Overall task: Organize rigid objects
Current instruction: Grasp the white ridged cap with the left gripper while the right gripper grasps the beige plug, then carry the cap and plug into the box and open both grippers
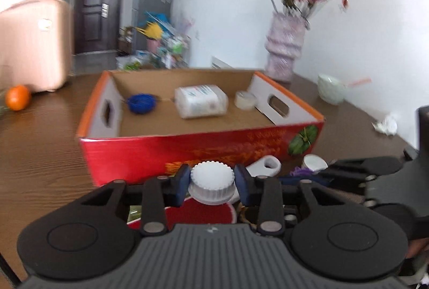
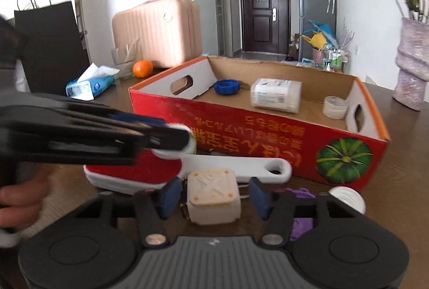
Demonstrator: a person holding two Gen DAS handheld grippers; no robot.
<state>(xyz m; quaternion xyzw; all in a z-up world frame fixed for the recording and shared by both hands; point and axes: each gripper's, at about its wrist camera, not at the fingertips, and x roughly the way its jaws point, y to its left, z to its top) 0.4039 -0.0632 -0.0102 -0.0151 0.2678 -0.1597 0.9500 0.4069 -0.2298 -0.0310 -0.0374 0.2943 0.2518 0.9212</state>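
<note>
My left gripper (image 1: 212,183) is shut on the white ribbed cap (image 1: 212,180) of a red brush-like object (image 1: 199,213), just in front of the red cardboard box (image 1: 187,149). In the right wrist view it (image 2: 185,140) reaches in from the left, holding that cap (image 2: 187,141). My right gripper (image 2: 211,196) is open around a cream square cube (image 2: 213,200) on the table; the pads do not touch it. The box holds a blue lid (image 2: 226,87), a white wipes container (image 2: 276,95) and a tape roll (image 2: 334,107).
A white handled tool (image 2: 241,167) and a white cup (image 2: 348,197) lie by the box front. A vase of flowers (image 1: 285,47), a pale bowl (image 1: 331,89), an orange (image 1: 18,97), a pink suitcase (image 2: 158,34), a tissue pack (image 2: 89,85) and a black bag (image 2: 51,44) ring the wooden table (image 1: 40,154).
</note>
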